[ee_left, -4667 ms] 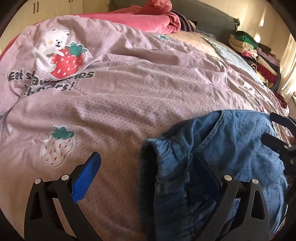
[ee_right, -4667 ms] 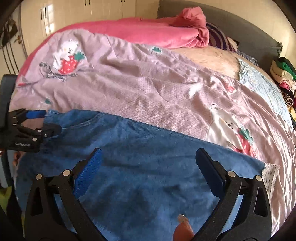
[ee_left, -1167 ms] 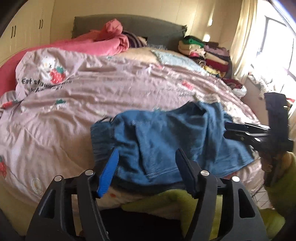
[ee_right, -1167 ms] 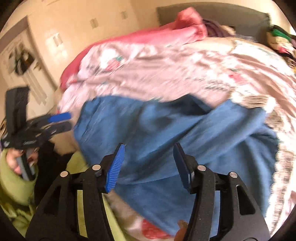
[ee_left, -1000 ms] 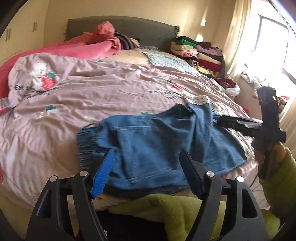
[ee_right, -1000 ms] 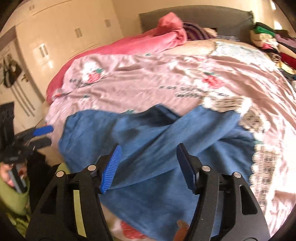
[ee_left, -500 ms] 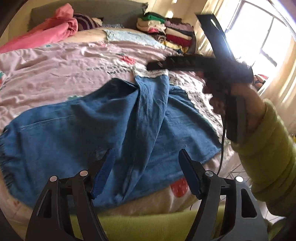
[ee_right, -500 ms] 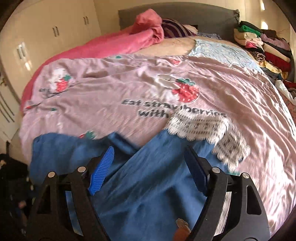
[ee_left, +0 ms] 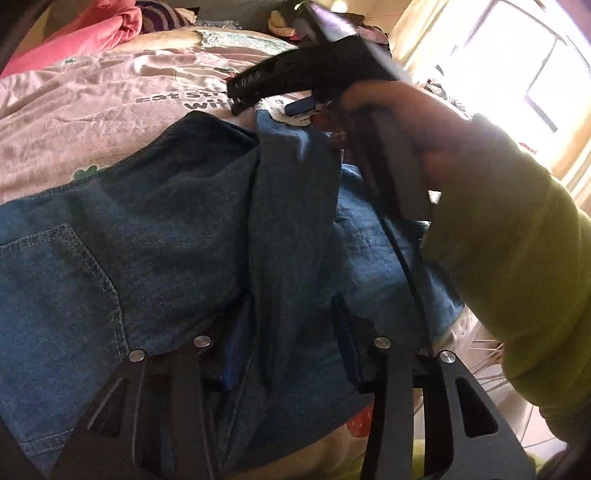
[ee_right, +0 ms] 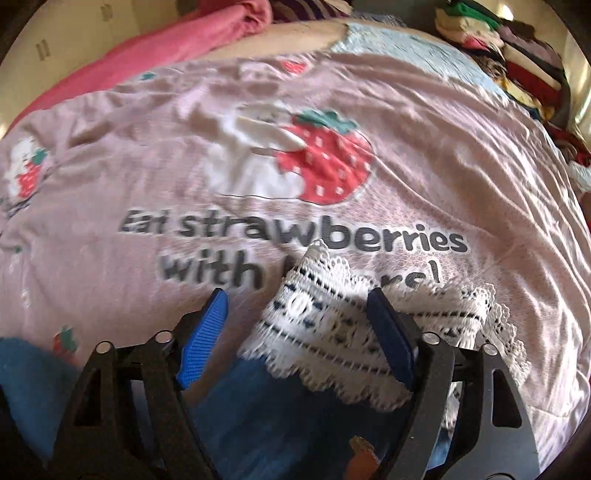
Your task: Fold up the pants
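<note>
**Denim pants spread on a strawberry quilt, both grippers low over the cloth**

A pink quilt [ee_right: 424, 140] covers the bed and fills most of the right wrist view. Printed on it is a white bear hugging a red strawberry, and under that the words "Eat strawberries with", the last word hidden behind cloth. A smaller bear and strawberry print sits at the quilt's left edge. Behind the quilt lies a bunched pink blanket [ee_right: 192, 33], and at the far right a stack of folded clothes [ee_right: 513, 51] stands against the wall.

The blue denim pants [ee_left: 155, 229] lie on the near part of the quilt, seat up, with a stitched back pocket [ee_left: 59, 280] showing at the left. One leg is folded over the other into a raised ridge running away from the camera. The leg ends carry a white lace hem [ee_right: 354, 332] with dark dashes.

The left gripper [ee_left: 288, 339] points steeply down onto the denim, its jaws having just been closing, with the ridge of cloth between them; whether the pads press it cannot be told. The right gripper [ee_right: 299, 328], held by a hand [ee_left: 406, 122] in a lime-green sleeve [ee_left: 517, 258], tilts down over the lace hem. Its jaws have also just been narrowing; the lace lies between them, with a clear gap at the left pad.
</note>
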{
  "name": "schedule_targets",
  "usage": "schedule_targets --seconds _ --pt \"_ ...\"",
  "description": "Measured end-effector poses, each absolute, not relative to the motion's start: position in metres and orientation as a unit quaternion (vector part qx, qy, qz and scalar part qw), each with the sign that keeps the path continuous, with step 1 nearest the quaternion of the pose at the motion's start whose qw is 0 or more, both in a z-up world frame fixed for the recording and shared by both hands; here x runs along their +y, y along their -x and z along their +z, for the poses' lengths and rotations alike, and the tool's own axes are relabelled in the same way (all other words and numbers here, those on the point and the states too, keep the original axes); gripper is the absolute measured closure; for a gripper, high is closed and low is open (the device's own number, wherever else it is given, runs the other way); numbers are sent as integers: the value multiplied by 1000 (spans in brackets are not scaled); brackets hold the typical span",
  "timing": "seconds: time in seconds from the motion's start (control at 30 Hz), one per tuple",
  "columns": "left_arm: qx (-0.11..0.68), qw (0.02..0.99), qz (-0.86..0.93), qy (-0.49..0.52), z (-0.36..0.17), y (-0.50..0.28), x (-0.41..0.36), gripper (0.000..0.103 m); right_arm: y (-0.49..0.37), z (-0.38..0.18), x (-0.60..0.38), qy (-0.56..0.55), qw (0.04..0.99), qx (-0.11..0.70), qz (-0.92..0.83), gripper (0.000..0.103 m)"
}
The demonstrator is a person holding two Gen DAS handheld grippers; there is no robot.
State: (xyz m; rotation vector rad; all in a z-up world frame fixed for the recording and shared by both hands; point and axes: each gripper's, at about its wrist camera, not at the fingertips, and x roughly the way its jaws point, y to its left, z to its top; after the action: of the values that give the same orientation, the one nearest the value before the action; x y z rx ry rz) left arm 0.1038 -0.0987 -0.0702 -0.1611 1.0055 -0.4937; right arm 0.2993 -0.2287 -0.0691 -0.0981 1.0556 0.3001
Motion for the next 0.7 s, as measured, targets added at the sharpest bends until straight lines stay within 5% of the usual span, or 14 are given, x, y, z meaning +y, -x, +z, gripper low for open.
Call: schedule_targets --seconds 0.03,0.1,0.17,0.37,0.53,0.6,0.67,0.7 --pt "476 844 -235 78 -70 -103 -98 62 -300 -69 -231 41 854 499 142 57" --pt "474 844 -238 79 -70 -103 -97 62 -300 -67 -239 28 858 493 140 84" --pt "472 845 -239 77 -69 -102 -96 60 -296 -60 -249 11 861 487 148 95" --pt "463 847 -247 87 -65 -98 -93 48 -262 -22 -296 -50 875 451 171 97" --pt "457 852 -242 86 -65 -101 -92 47 -219 11 -344 -91 884 422 178 97" --pt "454 855 -237 77 -65 -100 -95 55 -202 20 -361 -103 886 417 175 97" --pt "451 859 -234 62 -64 -94 -94 95 -185 25 -377 -113 887 413 171 97" --pt "450 859 -235 60 -64 -93 -94 99 -178 25 -383 -116 888 412 169 97"
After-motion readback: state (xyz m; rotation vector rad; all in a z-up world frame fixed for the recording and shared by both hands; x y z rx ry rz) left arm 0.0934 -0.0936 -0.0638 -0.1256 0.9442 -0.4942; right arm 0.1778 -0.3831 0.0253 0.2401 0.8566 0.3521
